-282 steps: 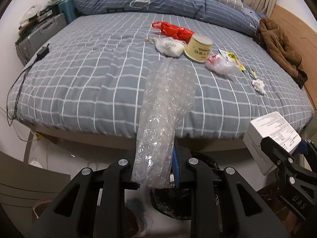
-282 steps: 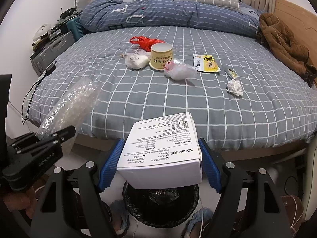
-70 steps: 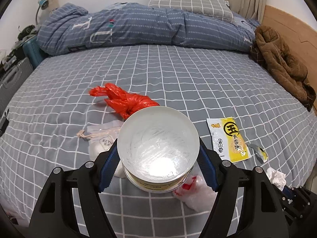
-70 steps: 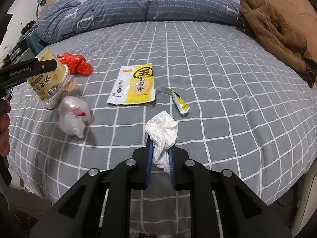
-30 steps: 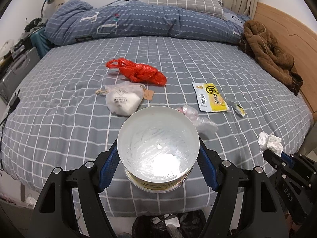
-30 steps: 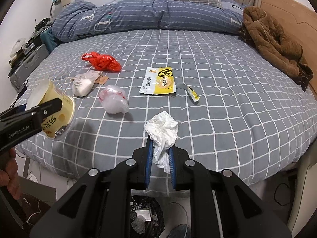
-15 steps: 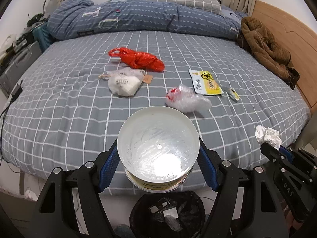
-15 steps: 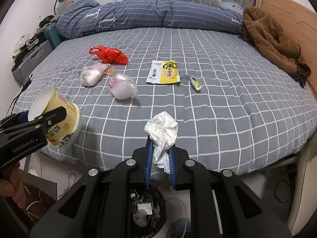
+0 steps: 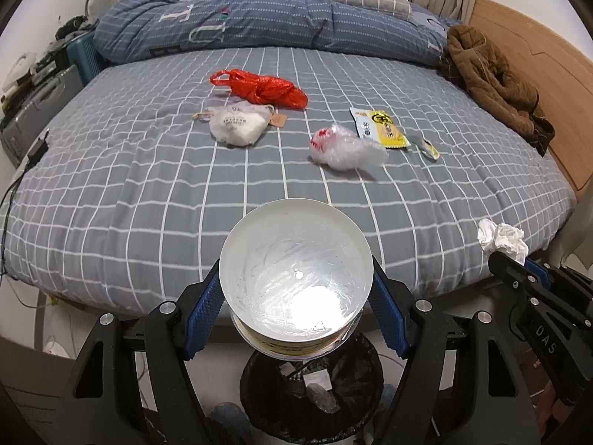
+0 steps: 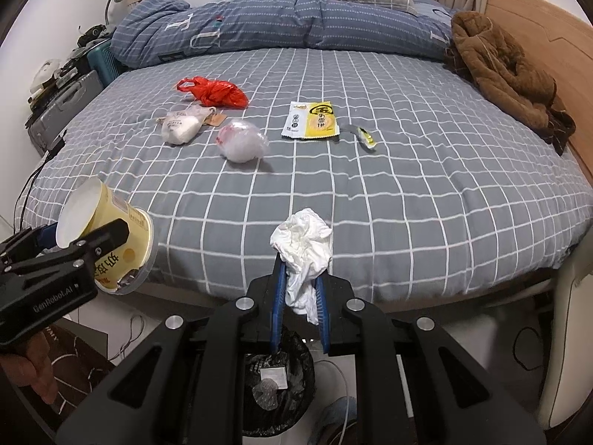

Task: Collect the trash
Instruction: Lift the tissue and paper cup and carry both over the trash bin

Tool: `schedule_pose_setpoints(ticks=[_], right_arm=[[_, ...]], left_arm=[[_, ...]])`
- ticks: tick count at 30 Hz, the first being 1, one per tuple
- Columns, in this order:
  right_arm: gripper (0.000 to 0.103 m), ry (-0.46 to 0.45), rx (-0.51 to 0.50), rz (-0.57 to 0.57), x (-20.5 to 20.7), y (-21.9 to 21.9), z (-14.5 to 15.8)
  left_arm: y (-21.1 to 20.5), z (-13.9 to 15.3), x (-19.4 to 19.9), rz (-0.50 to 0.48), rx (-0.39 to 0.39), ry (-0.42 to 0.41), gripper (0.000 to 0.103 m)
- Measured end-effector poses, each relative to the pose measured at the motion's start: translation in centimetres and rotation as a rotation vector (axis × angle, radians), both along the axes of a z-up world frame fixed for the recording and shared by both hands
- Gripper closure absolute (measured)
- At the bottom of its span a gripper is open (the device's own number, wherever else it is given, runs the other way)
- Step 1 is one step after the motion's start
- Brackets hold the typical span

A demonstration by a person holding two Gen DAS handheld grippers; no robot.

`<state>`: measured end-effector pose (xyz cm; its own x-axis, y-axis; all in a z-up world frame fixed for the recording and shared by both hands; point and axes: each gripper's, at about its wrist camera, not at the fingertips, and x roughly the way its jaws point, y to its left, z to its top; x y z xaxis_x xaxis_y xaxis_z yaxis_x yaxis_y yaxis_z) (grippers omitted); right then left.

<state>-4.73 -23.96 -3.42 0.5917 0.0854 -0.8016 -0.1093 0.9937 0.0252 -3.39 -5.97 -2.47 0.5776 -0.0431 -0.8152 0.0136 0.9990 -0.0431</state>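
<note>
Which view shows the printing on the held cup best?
The right wrist view: the cup is seen side-on there, yellow wall and lettering exposed. The left wrist view looks only at its white base.

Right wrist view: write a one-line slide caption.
Right gripper holds tissue above the bin; trash remains on the bed.

My left gripper [image 9: 296,296] clamped a tilted empty cup [image 9: 296,278]; my right [image 10: 301,296] pinched a crumpled tissue [image 10: 302,248], both above the bin [image 9: 311,400].
</note>
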Motion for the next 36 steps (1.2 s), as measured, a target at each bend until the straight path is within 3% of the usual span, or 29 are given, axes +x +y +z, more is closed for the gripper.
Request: schedule_pose_setpoints(ticks=[17,36], right_arm=[[0.088,0.034,0.005,-0.012,-4.7,0.0,-2.9],[0.089,0.154,0.011,-0.049,-6.1,-1.7,-10.5]], left_arm=[[-0.7,-4.2,-5.3,-0.013,-0.013,0.058,0.032],[-2.6,-12.4,-6.5,-0.051,-0.023,0.189,0.032]])
